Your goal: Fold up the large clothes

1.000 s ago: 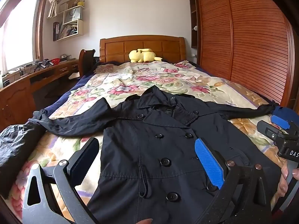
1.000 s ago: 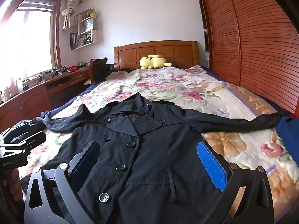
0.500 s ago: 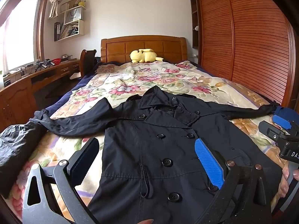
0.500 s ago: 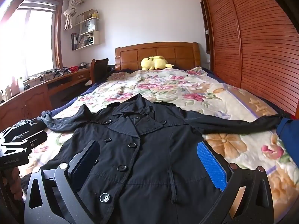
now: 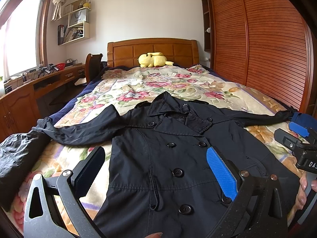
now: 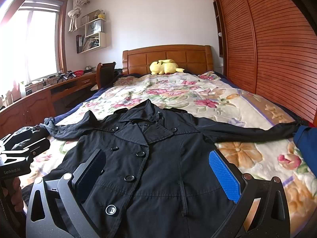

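A black double-breasted coat lies face up on the floral bedspread, collar toward the headboard, both sleeves stretched out sideways. My left gripper hovers open above the coat's lower front, nothing between its fingers. My right gripper is open too, over the coat's waist, and holds nothing. The right gripper's body shows at the right edge of the left wrist view, a hand on its handle. The left gripper's body appears at the left edge of the right wrist view.
A yellow plush toy rests by the wooden headboard. A slatted wardrobe runs along the right side. A wooden desk and chair stand left. Another dark garment lies at the bed's left corner.
Both views have shifted slightly; the coat lies as before and both grippers stay open.
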### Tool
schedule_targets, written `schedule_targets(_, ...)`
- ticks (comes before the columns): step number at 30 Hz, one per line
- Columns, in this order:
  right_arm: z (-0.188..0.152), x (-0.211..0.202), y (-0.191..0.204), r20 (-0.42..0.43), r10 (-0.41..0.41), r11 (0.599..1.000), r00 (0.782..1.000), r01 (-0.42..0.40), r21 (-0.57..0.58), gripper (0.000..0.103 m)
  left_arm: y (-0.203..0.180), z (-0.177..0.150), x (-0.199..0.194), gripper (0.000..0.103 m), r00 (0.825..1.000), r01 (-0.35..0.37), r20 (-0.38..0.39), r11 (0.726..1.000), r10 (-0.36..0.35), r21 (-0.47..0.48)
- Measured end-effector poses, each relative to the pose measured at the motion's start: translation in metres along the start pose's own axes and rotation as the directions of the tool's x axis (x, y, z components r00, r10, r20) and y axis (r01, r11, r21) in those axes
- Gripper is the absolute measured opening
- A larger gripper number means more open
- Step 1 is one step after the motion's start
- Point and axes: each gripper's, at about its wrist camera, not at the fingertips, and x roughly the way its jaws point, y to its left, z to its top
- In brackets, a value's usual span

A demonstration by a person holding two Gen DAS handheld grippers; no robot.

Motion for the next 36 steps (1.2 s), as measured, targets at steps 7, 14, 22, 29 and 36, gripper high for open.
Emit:
schedule_targets(7, -0.0002, -0.0001, -0.0001, 0.0, 0.0, 1.0, 1.0, 0.0, 0.001, 0.103, -0.0003, 0.0001, -0.0003, 0.103, 1.0, -0.002, 0.001, 1.0, 0.002, 0.001)
schedule_targets(14, 0.0001, 0.0004, 0.0002, 0.0, 0.0, 1.0, 1.0, 0.0, 0.0, 0.103, -0.0008, -0.0001, -0.0003, 0.103, 1.0, -0.003, 0.002, 1.0, 0.003, 0.003)
schedule_targets(22, 0.0, 0.0003, 0.0, 0.001, 0.0, 1.0, 1.0, 0.0, 0.001, 0.103, 0.0048, 0.0017, -0.0019, 0.103, 1.0, -0.004, 0.004, 1.0, 0.004, 0.002)
schedule_targets(29, -0.0002, 0.0005, -0.0005, 0.003, 0.0, 1.0, 1.0, 0.0, 0.002, 0.103, 0.0054, 0.0012, -0.0007, 0.103, 1.0, -0.005, 0.006, 1.0, 0.005, 0.002)
schedule_targets(36, -0.0003, 0.0004, -0.0004, 0.002, 0.0, 1.0, 1.0, 0.0, 0.001, 0.103, 0.0078, 0.0021, 0.0016, 0.103, 1.0, -0.007, 0.005, 1.0, 0.007, 0.005)
